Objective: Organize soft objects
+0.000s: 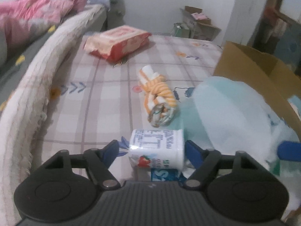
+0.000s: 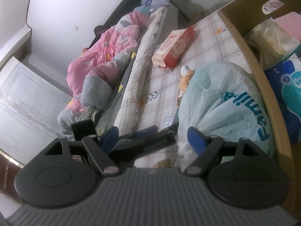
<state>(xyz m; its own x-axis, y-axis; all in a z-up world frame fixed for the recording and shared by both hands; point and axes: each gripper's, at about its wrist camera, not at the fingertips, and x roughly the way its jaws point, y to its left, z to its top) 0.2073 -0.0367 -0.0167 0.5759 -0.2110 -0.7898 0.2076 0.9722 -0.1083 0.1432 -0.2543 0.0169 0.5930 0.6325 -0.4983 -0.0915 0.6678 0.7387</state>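
Note:
My left gripper (image 1: 153, 147) is open, its blue fingertips on either side of a small white printed pack (image 1: 157, 148) lying on the checked bed sheet (image 1: 105, 98); I cannot tell if they touch it. A rolled orange-striped cloth (image 1: 159, 96) lies just beyond. A large pale blue plastic bag (image 1: 231, 113) sits to the right, against a cardboard box (image 1: 254, 64). My right gripper (image 2: 152, 138) is open; its right fingertip (image 2: 195, 137) touches the pale blue bag (image 2: 222, 105). The left gripper's body (image 2: 146, 137) crosses between its fingers. A red wipes pack (image 1: 118, 42) lies farther back.
A rolled white blanket (image 1: 37, 86) borders the sheet on the left, with a pink quilt (image 2: 105, 56) beyond. The cardboard box (image 2: 244, 43) holds a blue diaper pack (image 2: 286, 86) and a clear bag (image 2: 270, 35). More boxes (image 1: 199, 24) stand by the far wall.

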